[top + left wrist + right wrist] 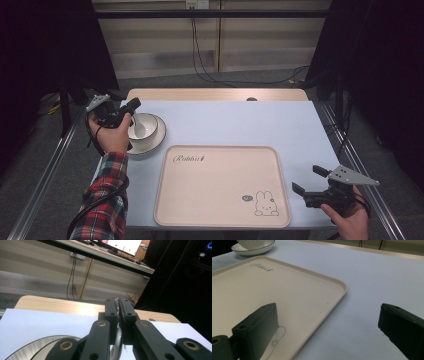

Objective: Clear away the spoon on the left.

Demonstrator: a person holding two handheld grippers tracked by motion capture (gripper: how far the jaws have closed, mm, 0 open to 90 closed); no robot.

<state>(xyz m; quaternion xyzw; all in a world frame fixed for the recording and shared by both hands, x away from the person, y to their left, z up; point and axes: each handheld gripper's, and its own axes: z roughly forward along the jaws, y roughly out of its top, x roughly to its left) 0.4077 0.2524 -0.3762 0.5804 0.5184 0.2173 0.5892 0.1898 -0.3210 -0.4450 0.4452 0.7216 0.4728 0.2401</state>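
A white bowl [146, 124] stands on a dark-rimmed white saucer [156, 142] at the table's left. My left gripper [133, 104] is beside the bowl's left rim, shut on the thin pale handle of a spoon [117, 339]. The handle's tip shows between the pressed fingertips of the left gripper [118, 302], and the spoon [138, 131] runs down into the bowl. My right gripper [308, 180] rests open at the table's near right, just off the right edge of the cream tray [220, 185]. In the right gripper view, the right gripper [327, 313] has nothing between its fingers.
The tray [274, 285] carries a rabbit drawing [265, 204] and nothing on it. Bowl [254, 242] and saucer [252, 250] sit beyond its far corner. A pale cloth [240, 122] covers the table, with a wooden strip [215, 94] along the back edge.
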